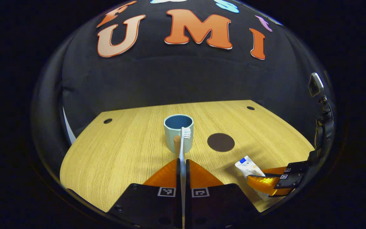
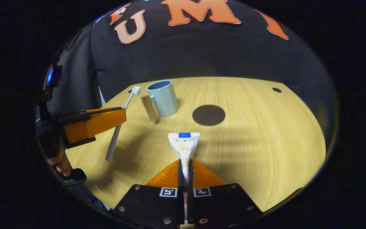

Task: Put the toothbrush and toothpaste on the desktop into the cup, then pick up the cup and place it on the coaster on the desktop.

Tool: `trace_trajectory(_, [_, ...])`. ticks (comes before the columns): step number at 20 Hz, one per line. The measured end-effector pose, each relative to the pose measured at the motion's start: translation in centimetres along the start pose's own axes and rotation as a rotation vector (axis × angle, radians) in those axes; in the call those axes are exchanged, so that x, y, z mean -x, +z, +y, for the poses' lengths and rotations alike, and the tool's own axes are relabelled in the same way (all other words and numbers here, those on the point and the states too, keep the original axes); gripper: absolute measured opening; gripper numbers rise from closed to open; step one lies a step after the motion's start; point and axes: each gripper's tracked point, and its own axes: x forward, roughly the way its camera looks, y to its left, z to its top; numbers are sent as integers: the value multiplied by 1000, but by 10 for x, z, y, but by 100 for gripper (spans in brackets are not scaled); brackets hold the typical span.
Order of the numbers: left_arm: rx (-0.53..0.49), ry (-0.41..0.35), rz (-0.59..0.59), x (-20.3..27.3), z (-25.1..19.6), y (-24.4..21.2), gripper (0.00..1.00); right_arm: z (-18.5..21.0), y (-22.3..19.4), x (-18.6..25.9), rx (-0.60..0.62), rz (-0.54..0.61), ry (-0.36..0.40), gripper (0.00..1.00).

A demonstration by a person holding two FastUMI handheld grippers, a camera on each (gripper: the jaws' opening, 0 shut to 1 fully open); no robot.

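My left gripper (image 1: pixel 183 162) is shut on a white toothbrush (image 1: pixel 183 143), bristles up, held just in front of the pale blue-green cup (image 1: pixel 178 132) with a wooden handle. From the right gripper view the same toothbrush (image 2: pixel 119 122) slants through the left gripper (image 2: pixel 119 116), left of the cup (image 2: pixel 162 98). My right gripper (image 2: pixel 185 165) is shut on a white toothpaste tube (image 2: pixel 184 144), its flat crimped end pointing forward; the left gripper view shows that tube (image 1: pixel 248 168) in the right gripper (image 1: pixel 253 181). The dark round coaster (image 2: pixel 208 115) lies right of the cup.
The wooden desktop (image 2: pixel 265 133) has small dark holes near its far corners (image 1: pixel 107 121). A hand (image 2: pixel 60 162) holds the left gripper at the left edge of the right gripper view.
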Motion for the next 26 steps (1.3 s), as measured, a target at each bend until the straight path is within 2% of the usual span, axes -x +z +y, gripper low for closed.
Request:
trace_trajectory(6, [8, 96, -225, -3, 22, 51, 3, -2, 54, 24, 40, -176, -8, 4])
trace_trajectory(9, [-27, 149, -315, -8, 34, 76, 4, -5, 78, 30, 57, -245, -14, 4])
trace_trajectory(16, [-1, 185, -479, -26, 41, 132, 3, -11, 123, 43, 81, -387, -30, 4])
trace_trajectory(20, [47, 153, -538, -43, 39, 156, 3, -20, 143, 47, 97, -445, -51, 4])
trace_trajectory(26, [39, 139, -619, -66, 37, 183, 3, -33, 162, 41, 86, -485, -64, 4])
